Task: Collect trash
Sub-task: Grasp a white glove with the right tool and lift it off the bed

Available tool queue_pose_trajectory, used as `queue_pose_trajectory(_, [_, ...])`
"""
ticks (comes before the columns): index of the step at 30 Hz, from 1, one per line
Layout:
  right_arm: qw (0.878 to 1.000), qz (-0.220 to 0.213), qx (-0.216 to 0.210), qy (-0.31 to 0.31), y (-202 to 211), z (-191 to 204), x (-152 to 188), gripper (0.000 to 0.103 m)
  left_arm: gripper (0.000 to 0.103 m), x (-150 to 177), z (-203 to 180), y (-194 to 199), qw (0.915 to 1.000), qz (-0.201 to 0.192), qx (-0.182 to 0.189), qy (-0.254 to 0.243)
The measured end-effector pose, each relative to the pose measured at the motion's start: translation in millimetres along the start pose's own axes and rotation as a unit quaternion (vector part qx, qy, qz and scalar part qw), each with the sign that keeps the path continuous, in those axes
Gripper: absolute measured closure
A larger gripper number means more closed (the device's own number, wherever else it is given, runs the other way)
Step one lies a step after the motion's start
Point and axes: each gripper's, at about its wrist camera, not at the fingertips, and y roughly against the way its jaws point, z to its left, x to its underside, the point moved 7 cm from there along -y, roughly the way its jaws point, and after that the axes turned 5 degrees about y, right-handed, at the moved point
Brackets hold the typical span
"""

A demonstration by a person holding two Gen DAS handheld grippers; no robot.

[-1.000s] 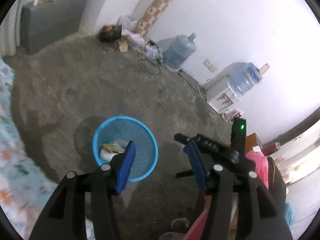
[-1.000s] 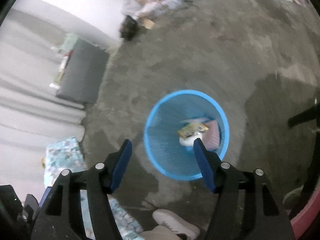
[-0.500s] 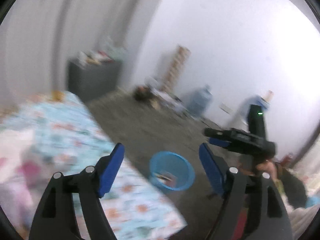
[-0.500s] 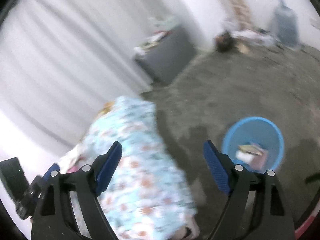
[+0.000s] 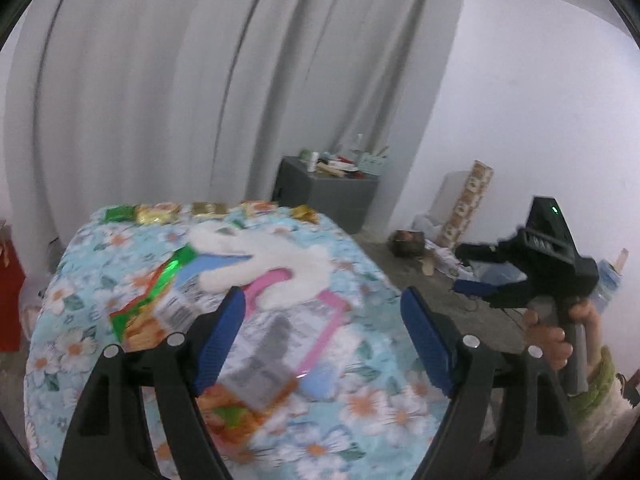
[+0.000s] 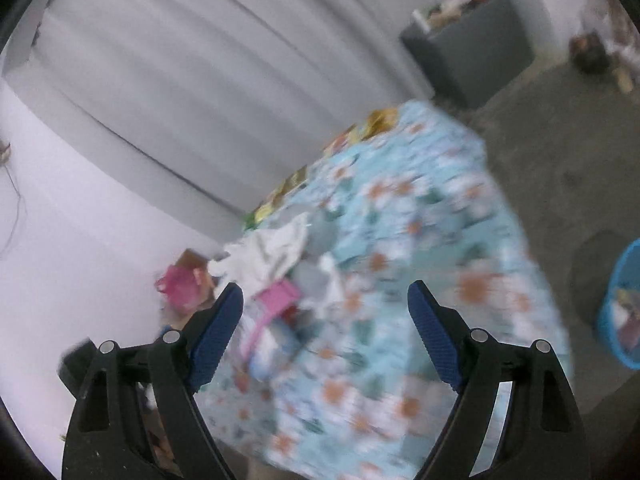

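— What is seen by the left wrist?
— The left gripper (image 5: 320, 316) is spread wide, nothing gripped, over the floral table (image 5: 100, 280); five wrappers (image 5: 154, 213) are counted along its far edge.
— And by the right?
— The right gripper (image 6: 326, 312) is likewise parted and empty; one blue bin (image 6: 620, 312) is seen on the floor.

Wrappers (image 5: 152, 300): we see green-and-orange foil packs lying flat on the flowered cloth, blurred.
Tissue (image 5: 260, 260): white, crumpled, sprawled over the pile.
Pink strip (image 5: 320, 336): flat among printed packets.
Far row (image 5: 160, 213): small foil packs along the back edge.
Bin (image 6: 622, 312): blue, upright on the floor, trash inside.
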Motion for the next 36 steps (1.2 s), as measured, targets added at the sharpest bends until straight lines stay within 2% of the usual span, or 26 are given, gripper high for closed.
queue_pose_trajectory(4, [0.999,0.028,-0.01,-0.029,-50,10,-11,0.024,0.025,6,18,-10,0.9999,0.003,-0.013,0.0])
queue_pose_trajectory(10, [0.996,0.056,0.0,-0.073,-107,2,-23,0.035,0.026,1,32,-28,0.9997,0.002,-0.025,0.001])
queue_pose_trajectory(13, [0.993,0.075,-0.007,-0.089,-126,0,-20,0.045,0.032,0,41,-36,0.9997,0.005,-0.015,0.017])
queue_pose_trajectory(15, [0.993,0.081,-0.011,-0.09,-131,1,-18,0.06,0.038,1,44,-41,0.9995,0.012,-0.006,0.028])
queue_pose_trajectory(16, [0.993,0.081,-0.016,-0.086,-133,4,-18,0.064,0.042,2,45,-44,0.9993,0.016,0.0,0.034])
queue_pose_trajectory(18, [0.995,0.076,-0.021,-0.069,-129,13,-20,0.082,0.047,3,48,-50,0.9985,0.027,0.011,0.046])
queue_pose_trajectory(21, [0.997,0.061,-0.016,-0.042,-122,25,-26,0.095,0.054,5,50,-54,0.9978,0.037,0.018,0.053])
queue_pose_trajectory(25, [0.999,0.033,-0.015,0.005,-104,49,-32,0.098,0.059,6,54,-58,0.9975,0.04,0.019,0.056])
queue_pose_trajectory(31, [0.996,-0.008,-0.041,0.082,-73,100,-39,0.098,0.06,10,58,-57,0.9971,0.041,0.019,0.061])
queue_pose_trajectory(36, [0.991,-0.041,-0.076,0.099,-42,127,-42,0.098,0.06,16,57,-43,0.9981,0.035,0.009,0.051])
